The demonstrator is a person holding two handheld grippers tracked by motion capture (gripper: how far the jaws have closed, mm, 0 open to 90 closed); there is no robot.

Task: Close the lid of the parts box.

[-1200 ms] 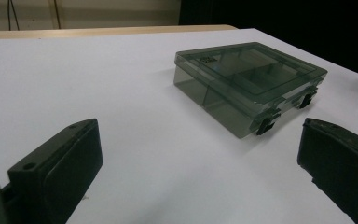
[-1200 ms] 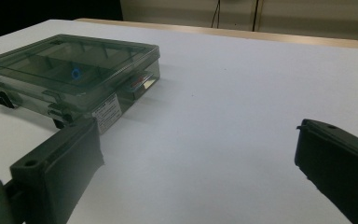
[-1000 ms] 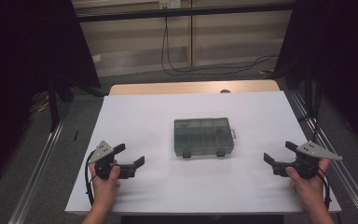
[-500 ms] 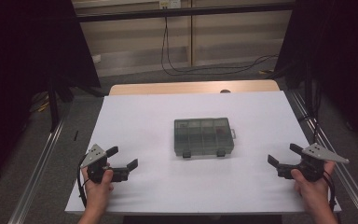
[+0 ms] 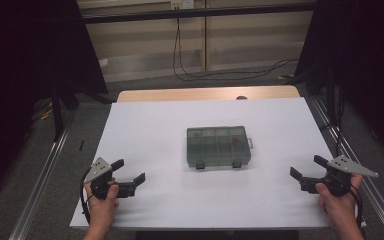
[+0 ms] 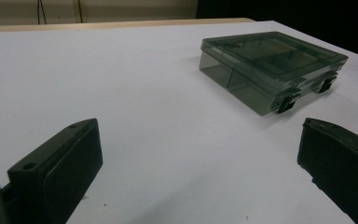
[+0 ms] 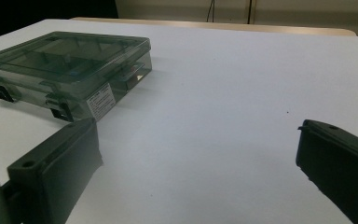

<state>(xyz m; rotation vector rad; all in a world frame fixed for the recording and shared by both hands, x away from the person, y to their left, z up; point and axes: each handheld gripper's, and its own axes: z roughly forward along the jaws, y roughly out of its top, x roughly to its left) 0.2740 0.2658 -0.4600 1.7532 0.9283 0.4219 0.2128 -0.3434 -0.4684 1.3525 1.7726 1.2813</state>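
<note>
A smoky translucent compartment box [image 5: 218, 146] lies shut in the middle of the white table [image 5: 180, 125], its two latches facing the near edge. My left gripper [image 5: 129, 170] rests low near the front left, open, with nothing between its jaws. The left gripper view has the box [image 6: 270, 65] ahead to the right, beyond the open gripper [image 6: 200, 128]. My right gripper [image 5: 307, 166] sits near the front right, also open and holding nothing. Through the right gripper view the box [image 7: 65, 65] is ahead to the left, a white label on its side, past the open gripper [image 7: 198, 126].
A wooden table edge [image 5: 205, 94] shows behind the white surface. Metal rails [image 5: 45, 170] run along both sides of the table. Cables [image 5: 230, 72] trail on the floor at the back, and dark curtains hang at left and right.
Both hands have drawn slightly back toward the near edge and outward, the left one leftward, the right one rightward. The box has not moved and both grippers stay open.
</note>
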